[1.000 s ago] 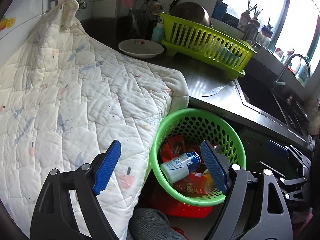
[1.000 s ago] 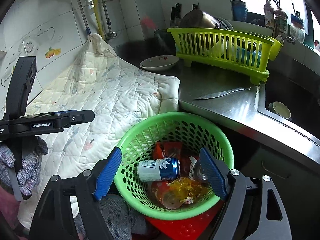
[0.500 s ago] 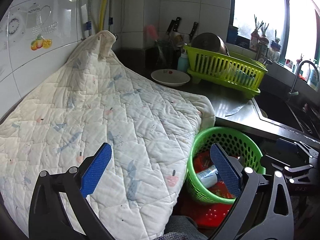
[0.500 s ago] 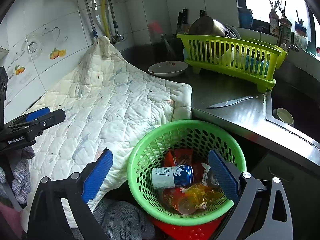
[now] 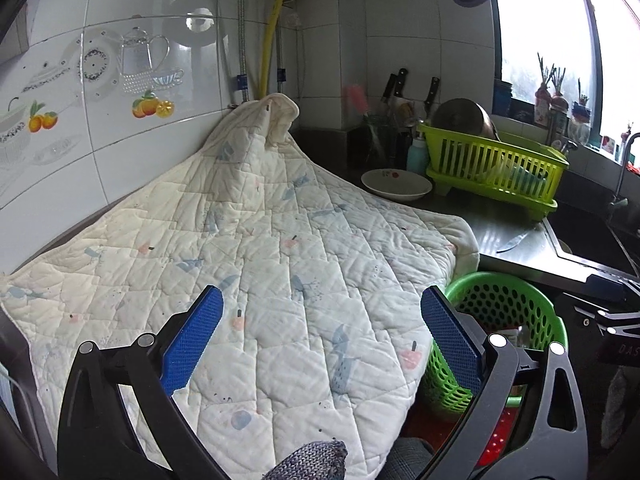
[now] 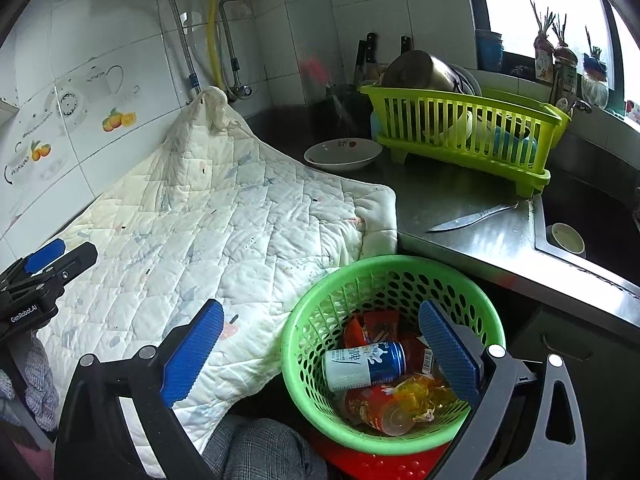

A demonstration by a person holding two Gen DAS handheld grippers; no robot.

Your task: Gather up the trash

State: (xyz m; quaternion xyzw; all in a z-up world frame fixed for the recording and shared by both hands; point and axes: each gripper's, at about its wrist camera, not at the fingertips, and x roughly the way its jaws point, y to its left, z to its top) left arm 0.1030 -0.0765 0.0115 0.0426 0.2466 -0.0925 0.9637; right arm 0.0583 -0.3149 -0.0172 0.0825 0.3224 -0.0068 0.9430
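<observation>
My right gripper [image 6: 320, 344] is wide open and holds nothing, right above the green basket [image 6: 320, 300] with the can [image 6: 364, 364] inside. My left gripper [image 5: 320, 336] is wide open too, over the white quilt [image 5: 260, 240].

The left wrist view looks forward across the quilted cloth [image 5: 280, 264] toward the tiled corner. The right wrist view sits further right, angled down into the green basket [image 6: 304, 344]. Both share cloth, basket, dish rack [image 5: 496, 168] and worktop [image 6: 472, 236].
</observation>
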